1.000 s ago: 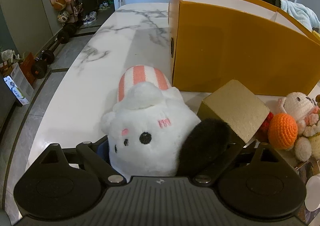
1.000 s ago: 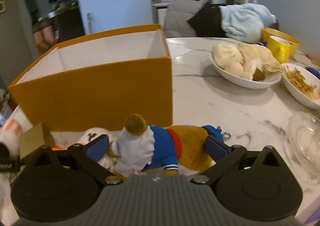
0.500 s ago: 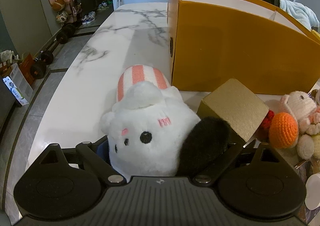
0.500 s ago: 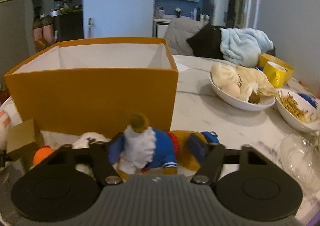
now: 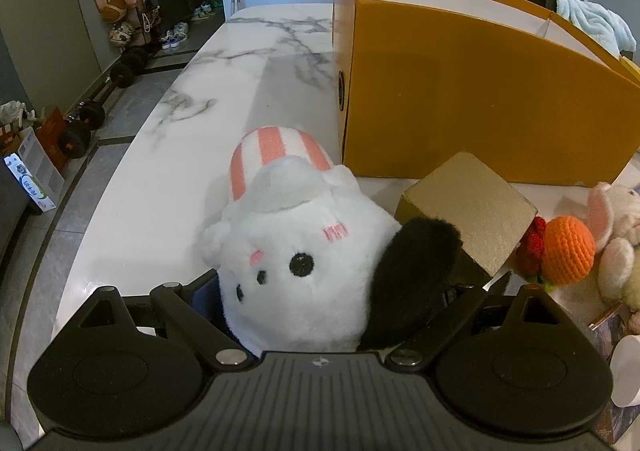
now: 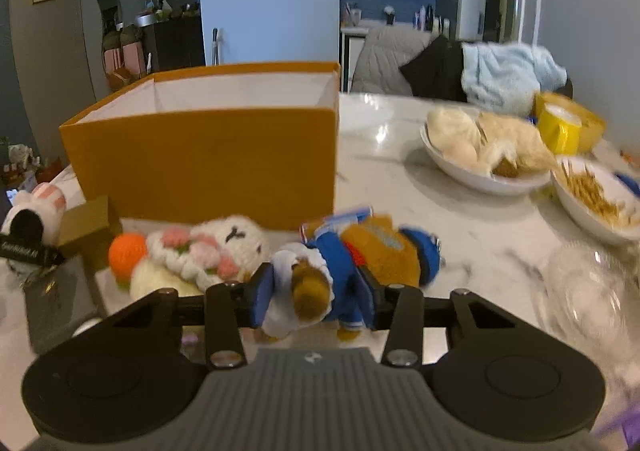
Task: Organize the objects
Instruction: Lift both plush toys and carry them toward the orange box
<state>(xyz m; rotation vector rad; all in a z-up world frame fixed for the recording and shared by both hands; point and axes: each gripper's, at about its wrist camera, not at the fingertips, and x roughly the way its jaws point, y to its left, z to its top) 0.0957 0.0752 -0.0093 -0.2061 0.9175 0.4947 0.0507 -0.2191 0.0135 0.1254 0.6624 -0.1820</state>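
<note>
Right gripper (image 6: 316, 301) clamps the soft, light sailor plush (image 6: 320, 283) mid-body (compressible, unbreakable); left gripper (image 5: 316, 291) holds the white plush (image 5: 296, 251) near the marble table's (image 5: 168, 171) front edge.

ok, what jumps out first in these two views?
The big orange box standing open at mid-table, with soft toys strewn along its front. The left claw holds a white plush with a striped cap; the right claw is shut on a small blue-jacketed doll. Bowls of food sit off to the right.
</note>
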